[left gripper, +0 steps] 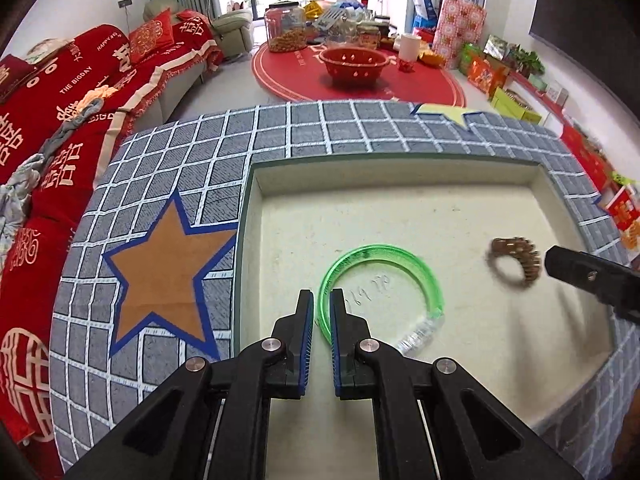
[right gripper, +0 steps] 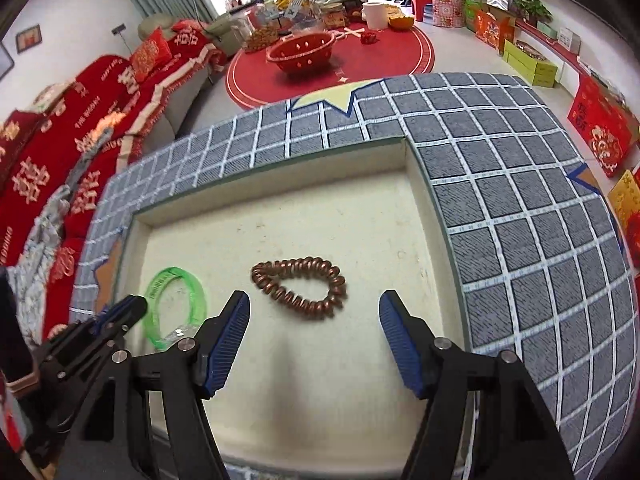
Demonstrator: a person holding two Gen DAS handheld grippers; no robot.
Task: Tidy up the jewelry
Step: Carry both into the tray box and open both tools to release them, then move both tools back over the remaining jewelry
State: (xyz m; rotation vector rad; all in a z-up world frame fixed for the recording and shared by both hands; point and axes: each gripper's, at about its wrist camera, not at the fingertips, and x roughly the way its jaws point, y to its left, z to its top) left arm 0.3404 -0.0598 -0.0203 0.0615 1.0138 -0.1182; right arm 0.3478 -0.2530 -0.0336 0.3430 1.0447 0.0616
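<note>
A green translucent bangle (left gripper: 382,292) lies in a cream tray (left gripper: 400,178). My left gripper (left gripper: 322,300) is shut on the bangle's left rim. A brown beaded bracelet (right gripper: 300,287) lies on the tray floor to the right; it looks blurred in the left wrist view (left gripper: 514,262). My right gripper (right gripper: 314,304) is open and empty just in front of the bracelet, its fingers apart on either side. The bangle (right gripper: 176,304) and left gripper (right gripper: 128,308) also show at the left of the right wrist view.
The tray sits in a grey checked cloth surface (left gripper: 180,184) with star patches (left gripper: 168,276). A red sofa (left gripper: 72,92) is on the left. A red round rug (left gripper: 360,76) with a red basket (left gripper: 354,62) and jars lies beyond. Boxes line the right wall.
</note>
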